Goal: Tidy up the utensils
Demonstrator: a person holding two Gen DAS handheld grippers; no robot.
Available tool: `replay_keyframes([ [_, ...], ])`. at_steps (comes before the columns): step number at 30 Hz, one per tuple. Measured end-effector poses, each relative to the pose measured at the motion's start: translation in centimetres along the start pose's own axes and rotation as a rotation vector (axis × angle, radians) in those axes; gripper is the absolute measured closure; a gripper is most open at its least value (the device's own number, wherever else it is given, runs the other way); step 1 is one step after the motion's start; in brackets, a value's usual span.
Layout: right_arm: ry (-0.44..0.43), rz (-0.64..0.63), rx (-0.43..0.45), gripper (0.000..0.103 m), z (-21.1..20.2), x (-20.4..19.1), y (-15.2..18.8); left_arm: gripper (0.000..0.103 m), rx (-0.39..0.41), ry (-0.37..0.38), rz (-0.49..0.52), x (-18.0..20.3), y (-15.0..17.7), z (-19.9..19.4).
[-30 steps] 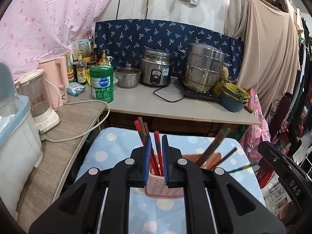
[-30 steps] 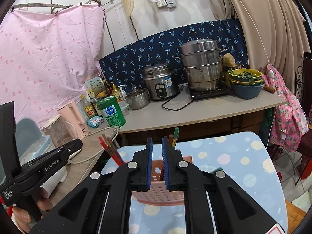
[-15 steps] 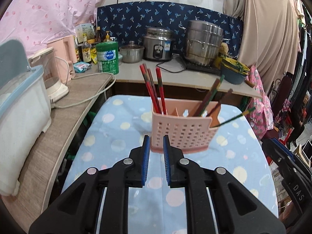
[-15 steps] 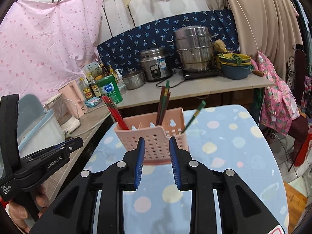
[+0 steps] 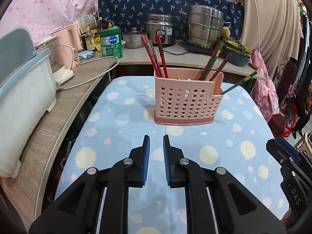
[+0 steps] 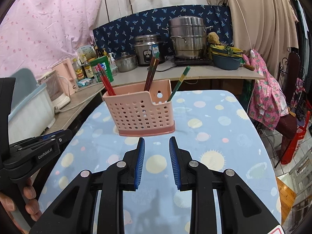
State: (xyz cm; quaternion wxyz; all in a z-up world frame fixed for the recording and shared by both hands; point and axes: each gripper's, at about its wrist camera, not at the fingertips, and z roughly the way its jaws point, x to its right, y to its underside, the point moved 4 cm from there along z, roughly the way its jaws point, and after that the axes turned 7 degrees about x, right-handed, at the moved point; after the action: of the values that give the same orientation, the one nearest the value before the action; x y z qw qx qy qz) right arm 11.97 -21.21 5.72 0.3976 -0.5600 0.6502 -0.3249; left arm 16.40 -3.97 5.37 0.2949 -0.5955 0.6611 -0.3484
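A pink perforated utensil holder (image 5: 184, 101) stands on the blue dotted table cover (image 5: 120, 136); it also shows in the right wrist view (image 6: 142, 113). Red chopsticks (image 5: 156, 58) stand in its left part, dark chopsticks (image 5: 212, 64) in the middle, and a green-tipped one (image 5: 239, 82) leans out at the right. My left gripper (image 5: 156, 142) is slightly open and empty, a short way in front of the holder. My right gripper (image 6: 157, 144) is open and empty, just in front of the holder's base.
A wooden counter (image 5: 64, 101) on the left carries a white appliance (image 5: 21, 89), a blender and a cable. The back counter holds a green tin (image 5: 112, 42), a rice cooker (image 5: 159, 29), a steamer pot (image 5: 206, 27) and bowls (image 5: 236, 52). Clothes hang at right.
Both grippers have pulled back from the holder toward the near table edge. The right gripper's jaws have spread wider; the left's have spread slightly.
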Motion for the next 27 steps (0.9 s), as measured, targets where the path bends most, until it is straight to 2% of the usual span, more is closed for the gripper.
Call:
replay_keyframes([
  [2, 0.004, -0.006, -0.009, 0.077, 0.0, -0.1, 0.5, 0.088, -0.011, -0.002, 0.003, 0.1, 0.5, 0.1],
  [3, 0.006, -0.011, -0.013, 0.077, 0.0, -0.2, 0.7, 0.083, -0.015, -0.005, 0.005, 0.1, 0.7, 0.2],
  [7, 0.015, -0.032, -0.024, 0.067, 0.2, -0.6, 1.3, 0.076, -0.026, -0.017, 0.013, 0.2, 1.5, 0.5],
  [14, 0.017, -0.037, -0.038, 0.061, 0.6, -0.9, 1.9, 0.062, -0.032, -0.040, 0.022, 0.1, 2.2, 0.8],
  [16, 0.017, -0.036, -0.040, 0.058, 0.7, -1.0, 1.9, 0.053, -0.029, -0.047, 0.024, 0.1, 2.2, 0.8],
  [23, 0.025, -0.052, -0.046, 0.051, 1.0, -1.3, 2.0, 0.040, -0.030, -0.058, 0.028, 0.1, 2.4, 0.9],
  [27, 0.033, -0.051, -0.047, 0.039, 1.0, -1.3, 2.0, 0.030, -0.025, -0.061, 0.029, 0.0, 2.4, 0.8],
])
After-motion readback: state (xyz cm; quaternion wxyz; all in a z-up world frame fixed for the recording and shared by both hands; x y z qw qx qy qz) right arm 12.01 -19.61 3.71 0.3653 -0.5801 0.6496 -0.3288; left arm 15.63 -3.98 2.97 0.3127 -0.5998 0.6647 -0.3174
